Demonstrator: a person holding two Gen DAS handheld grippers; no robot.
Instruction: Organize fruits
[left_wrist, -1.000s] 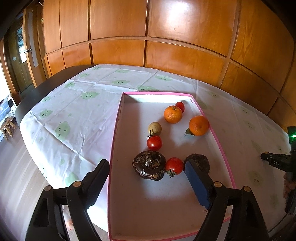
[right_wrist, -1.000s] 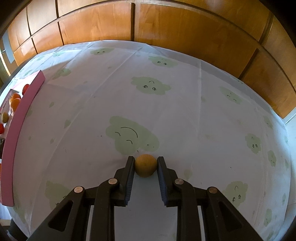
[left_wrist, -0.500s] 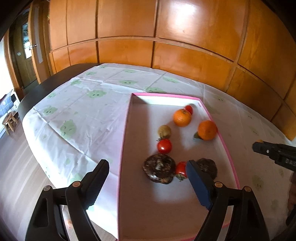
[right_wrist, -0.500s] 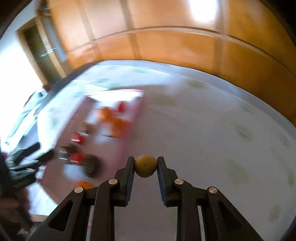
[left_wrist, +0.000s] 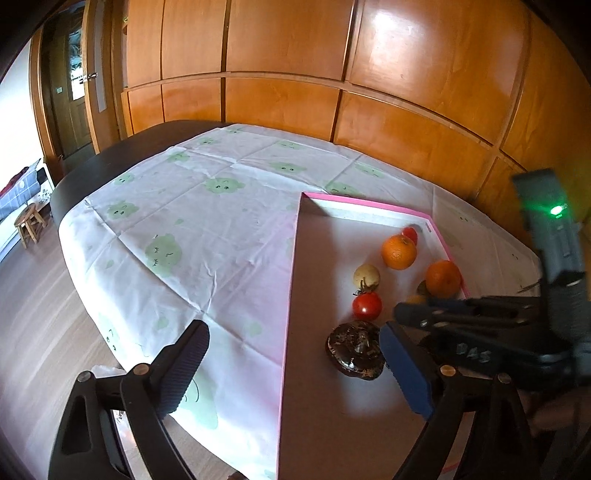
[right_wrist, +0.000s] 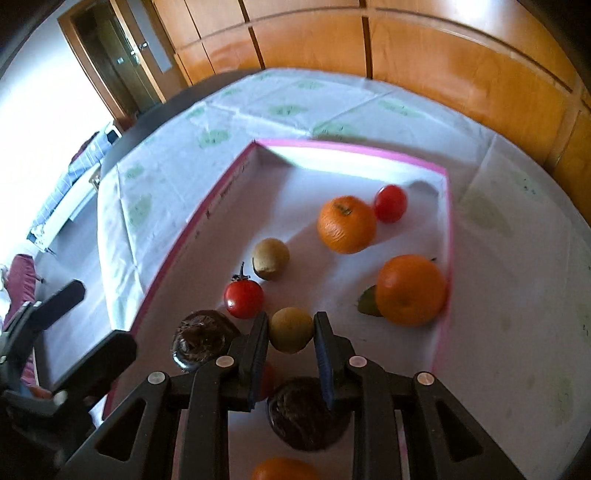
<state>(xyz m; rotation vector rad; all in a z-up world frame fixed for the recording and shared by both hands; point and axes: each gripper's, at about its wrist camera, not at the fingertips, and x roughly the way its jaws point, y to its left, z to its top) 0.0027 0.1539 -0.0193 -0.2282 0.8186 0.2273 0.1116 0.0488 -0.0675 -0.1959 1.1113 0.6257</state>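
Note:
A pink-rimmed tray (right_wrist: 448, 236) (left_wrist: 291, 280) on the clothed table holds two oranges (right_wrist: 347, 223) (right_wrist: 410, 290), red tomatoes (right_wrist: 243, 298) (right_wrist: 389, 203), a tan fruit (right_wrist: 270, 257) and two dark brown fruits (right_wrist: 201, 338) (right_wrist: 303, 417). My right gripper (right_wrist: 290, 334) is shut on a small yellow-brown fruit (right_wrist: 290, 329), held above the tray's middle. It shows in the left wrist view (left_wrist: 402, 314) over the tray's right side. My left gripper (left_wrist: 291, 369) is open and empty, straddling the tray's left rim near the front; it shows in the right wrist view (right_wrist: 98, 325).
A white tablecloth with green cloud prints (left_wrist: 207, 229) covers the dark table. Wooden wall panels (left_wrist: 332, 66) stand behind. The table's left edge drops to the wooden floor (left_wrist: 33, 314). Another orange (right_wrist: 284, 469) lies at the tray's near end.
My right gripper lifted the yellow-brown fruit off the cloth and carried it left over the tray. The left gripper shifted left, staying open.

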